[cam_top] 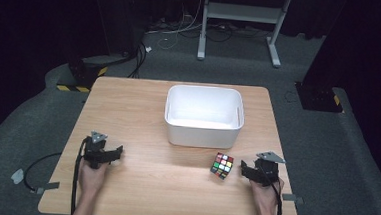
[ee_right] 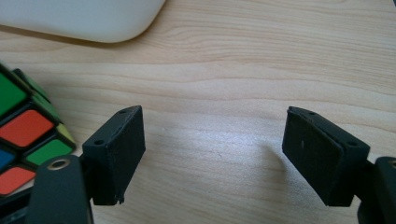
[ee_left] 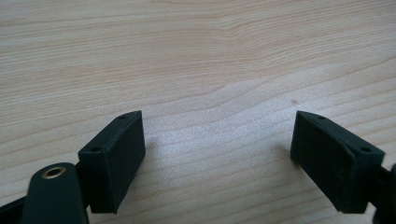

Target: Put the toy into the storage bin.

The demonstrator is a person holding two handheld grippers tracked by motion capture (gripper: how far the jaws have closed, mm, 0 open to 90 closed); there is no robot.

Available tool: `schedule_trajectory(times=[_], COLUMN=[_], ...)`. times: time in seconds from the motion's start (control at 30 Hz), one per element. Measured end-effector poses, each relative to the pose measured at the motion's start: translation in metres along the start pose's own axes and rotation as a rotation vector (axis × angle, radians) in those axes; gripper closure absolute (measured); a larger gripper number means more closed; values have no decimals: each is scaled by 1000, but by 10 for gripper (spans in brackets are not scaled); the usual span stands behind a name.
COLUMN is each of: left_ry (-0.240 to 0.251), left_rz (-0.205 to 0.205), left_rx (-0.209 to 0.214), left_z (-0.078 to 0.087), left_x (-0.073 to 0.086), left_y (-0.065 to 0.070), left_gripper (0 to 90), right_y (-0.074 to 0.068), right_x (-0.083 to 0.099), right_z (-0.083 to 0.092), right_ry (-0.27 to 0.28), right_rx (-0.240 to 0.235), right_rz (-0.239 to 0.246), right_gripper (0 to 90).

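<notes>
Both grippers — left (cam_top: 117, 150) and right (cam_top: 244, 169) — rest on the worktop (cam_top: 143, 114), fingers apart and holding nothing. Puzzle cube (cam_top: 222, 165) sits just beside the right gripper — white bin (cam_top: 203, 133) behind.

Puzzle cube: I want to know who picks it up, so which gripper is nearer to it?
Right. The right gripper sits just right of the puzzle cube, jaws open. The left gripper rests far across the table on the cube's left.

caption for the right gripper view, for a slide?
Right gripper, jaws open over bare wood table, puzzle cube outside its left jaw, white bin beyond.
</notes>
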State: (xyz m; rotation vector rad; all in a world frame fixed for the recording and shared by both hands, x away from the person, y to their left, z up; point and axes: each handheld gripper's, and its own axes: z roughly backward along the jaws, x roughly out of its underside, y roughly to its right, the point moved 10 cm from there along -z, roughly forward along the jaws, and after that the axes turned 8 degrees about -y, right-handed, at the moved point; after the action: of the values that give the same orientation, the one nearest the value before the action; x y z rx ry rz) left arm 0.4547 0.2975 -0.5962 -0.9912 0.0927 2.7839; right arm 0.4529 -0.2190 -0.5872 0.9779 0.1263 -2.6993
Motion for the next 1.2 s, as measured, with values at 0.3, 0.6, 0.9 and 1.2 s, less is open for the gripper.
schedule_trajectory(times=[0.3, 0.6, 0.9, 1.2], left_ry=[0, 0, 0, 0], left_rz=[0, 0, 0, 0], left_rx=[0, 0, 0, 0], left_z=[0, 0, 0, 0], left_x=[0, 0, 0, 0], left_y=[0, 0, 0, 0], left_gripper=[179, 179, 179, 179], right_y=[-3, -15, -34, -48], right_x=[4, 12, 19, 23], right_z=[11, 20, 28, 38], right_ry=[27, 43, 37, 53], right_rx=[-20, -48, -83, -132], right_rz=[-15, -3, 47, 76], right_gripper=[210, 204, 204, 193])
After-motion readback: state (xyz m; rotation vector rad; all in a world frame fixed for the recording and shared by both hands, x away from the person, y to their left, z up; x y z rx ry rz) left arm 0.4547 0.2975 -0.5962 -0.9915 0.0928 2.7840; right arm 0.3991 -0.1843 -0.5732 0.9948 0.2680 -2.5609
